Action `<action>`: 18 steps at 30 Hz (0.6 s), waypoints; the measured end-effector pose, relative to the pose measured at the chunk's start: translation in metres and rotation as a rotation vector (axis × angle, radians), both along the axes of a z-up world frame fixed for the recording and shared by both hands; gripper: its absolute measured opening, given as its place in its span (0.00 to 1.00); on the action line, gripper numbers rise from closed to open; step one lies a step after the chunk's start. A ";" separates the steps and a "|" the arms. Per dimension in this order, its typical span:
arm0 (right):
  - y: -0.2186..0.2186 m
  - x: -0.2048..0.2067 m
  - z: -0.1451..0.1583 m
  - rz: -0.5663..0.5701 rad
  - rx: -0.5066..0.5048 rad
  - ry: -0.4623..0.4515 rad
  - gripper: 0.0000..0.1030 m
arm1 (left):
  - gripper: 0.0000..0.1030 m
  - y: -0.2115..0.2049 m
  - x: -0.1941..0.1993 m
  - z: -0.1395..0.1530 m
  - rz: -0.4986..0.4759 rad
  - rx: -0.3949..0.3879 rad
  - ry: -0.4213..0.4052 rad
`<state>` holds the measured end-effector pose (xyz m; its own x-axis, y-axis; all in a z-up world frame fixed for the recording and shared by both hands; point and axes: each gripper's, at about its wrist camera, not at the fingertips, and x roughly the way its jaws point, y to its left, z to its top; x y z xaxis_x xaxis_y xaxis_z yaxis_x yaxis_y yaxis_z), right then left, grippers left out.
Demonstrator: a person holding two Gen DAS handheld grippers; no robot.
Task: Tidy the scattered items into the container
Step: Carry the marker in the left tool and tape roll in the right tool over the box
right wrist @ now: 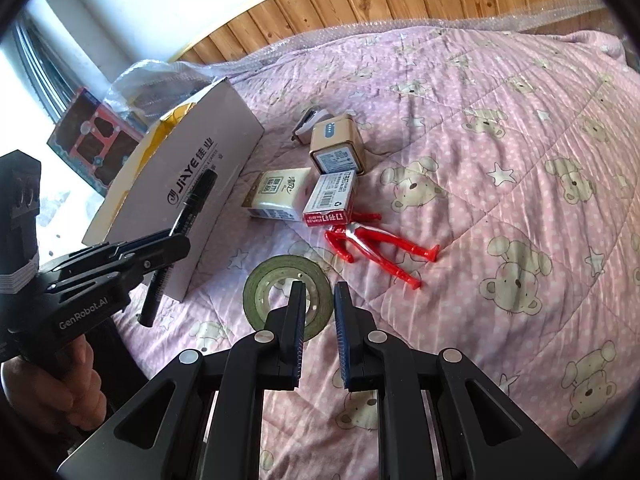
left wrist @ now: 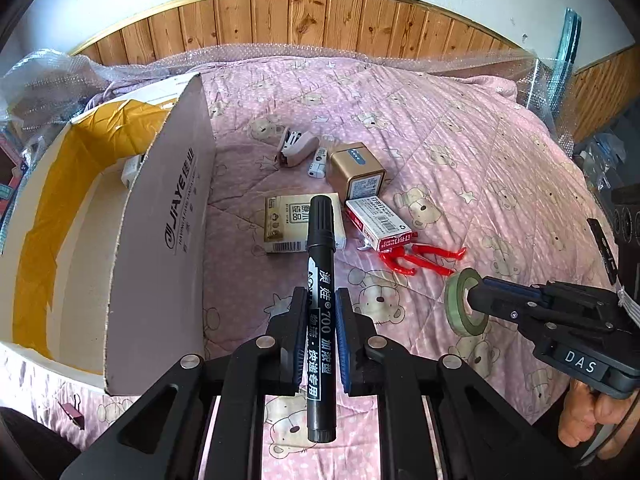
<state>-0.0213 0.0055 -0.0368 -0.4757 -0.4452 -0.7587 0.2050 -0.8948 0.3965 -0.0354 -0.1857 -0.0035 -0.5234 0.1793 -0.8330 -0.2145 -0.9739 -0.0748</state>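
Note:
My left gripper [left wrist: 321, 294] is shut on a black marker pen [left wrist: 320, 240], held above the pink quilt with its cap pointing forward. An open cardboard box [left wrist: 168, 220] stands just to its left, its tall flap beside the pen. My right gripper [right wrist: 318, 286] is shut on the wall of a green tape roll [right wrist: 260, 284], with one finger inside the hole and the other outside. The roll [left wrist: 456, 304] is tipped up off the quilt. Scattered ahead are a stapler [left wrist: 298, 148], a gold tin [left wrist: 356, 168], a tissue pack [left wrist: 286, 220], a staples box [left wrist: 378, 218] and a red figure [left wrist: 420, 258].
A white item [left wrist: 132, 170] lies inside the box. A small binder clip [left wrist: 72, 412] sits on the quilt near the box's front corner. Bubble wrap [left wrist: 48, 76] and a wooden headboard [left wrist: 304, 16] run along the back. A hand [right wrist: 60, 384] grips the left handle.

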 end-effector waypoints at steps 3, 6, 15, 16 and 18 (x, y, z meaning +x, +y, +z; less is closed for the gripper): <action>0.000 0.001 0.002 -0.001 -0.002 0.013 0.14 | 0.14 -0.005 0.002 0.009 0.011 0.010 0.011; 0.000 0.003 0.008 -0.007 -0.006 0.037 0.14 | 0.14 -0.010 0.005 0.018 0.021 0.025 0.026; -0.023 0.018 0.048 0.040 -0.026 0.143 0.14 | 0.14 -0.025 0.017 0.047 0.046 0.092 0.076; -0.028 0.020 0.053 0.052 -0.024 0.154 0.14 | 0.14 -0.028 0.018 0.050 0.049 0.100 0.083; -0.037 0.024 0.060 0.069 -0.020 0.172 0.14 | 0.14 -0.032 0.020 0.057 0.054 0.118 0.091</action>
<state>0.0031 -0.0312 0.0236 -0.5653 -0.4956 -0.6594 0.3315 -0.8685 0.3685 -0.0153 -0.2174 0.0530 -0.6075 0.2425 -0.7564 -0.1728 -0.9698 -0.1721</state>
